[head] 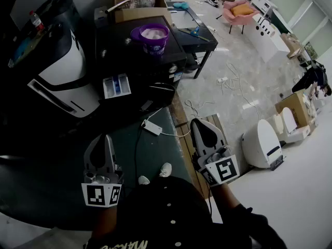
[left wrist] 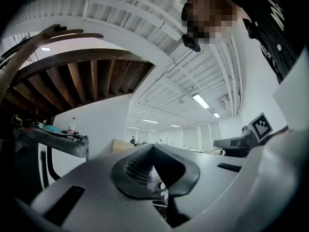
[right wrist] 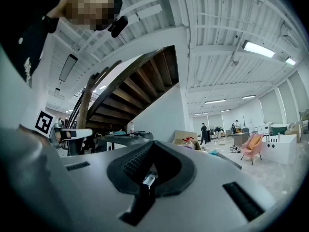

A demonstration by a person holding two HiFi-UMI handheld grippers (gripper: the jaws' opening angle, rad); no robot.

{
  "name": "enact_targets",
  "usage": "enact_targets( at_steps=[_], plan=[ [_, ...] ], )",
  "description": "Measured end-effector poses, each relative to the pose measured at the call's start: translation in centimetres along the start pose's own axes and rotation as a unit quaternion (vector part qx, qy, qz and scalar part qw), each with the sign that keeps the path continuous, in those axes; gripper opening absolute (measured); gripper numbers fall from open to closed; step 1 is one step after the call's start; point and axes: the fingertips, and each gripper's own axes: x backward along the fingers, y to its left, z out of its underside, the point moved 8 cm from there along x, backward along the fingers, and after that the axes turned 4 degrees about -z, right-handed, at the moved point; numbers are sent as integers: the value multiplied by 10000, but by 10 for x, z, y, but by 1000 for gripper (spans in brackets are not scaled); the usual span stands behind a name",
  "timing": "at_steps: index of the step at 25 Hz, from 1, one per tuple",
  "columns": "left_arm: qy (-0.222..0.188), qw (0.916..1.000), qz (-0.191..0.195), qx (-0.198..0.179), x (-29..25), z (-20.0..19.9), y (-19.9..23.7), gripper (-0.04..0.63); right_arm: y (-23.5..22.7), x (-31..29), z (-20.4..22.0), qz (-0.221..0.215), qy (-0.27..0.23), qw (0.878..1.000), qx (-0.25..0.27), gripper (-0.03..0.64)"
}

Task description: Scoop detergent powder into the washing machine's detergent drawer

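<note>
A purple tub of white detergent powder (head: 154,38) stands on top of the black washing machine (head: 124,61) at the upper middle of the head view. The machine's white detergent drawer (head: 116,85) is pulled out, with a blue compartment inside. No scoop shows in any view. My left gripper (head: 102,137) (left wrist: 152,146) hangs low near my body, shut and holding nothing. The right gripper (head: 202,123) (right wrist: 152,144) is also shut and empty, well short of the machine. Both point roughly towards the machine.
A white and black appliance (head: 62,71) stands left of the washing machine. A cardboard box (head: 140,4) and a low black table (head: 194,30) lie behind it. On the dark mat between me and the machine lies a white adapter with its cable (head: 152,127). A white rounded unit (head: 262,143) sits at right.
</note>
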Motion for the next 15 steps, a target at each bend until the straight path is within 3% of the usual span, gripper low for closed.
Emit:
enact_targets(
  at_steps=[3,14,15],
  plan=[
    [12,10000,-7,-10,-1,3,1,5,2,-7,-5,-113,-385,9992,-87,28],
    [124,9999,-86,-22,-5,9,4,6,-1,-12,0,-151,-517,9980,-342,30],
    [132,9999,-86,-30,-6,9,3,5,-3,-12,2,-169,-491,9980,-354,58]
  ],
)
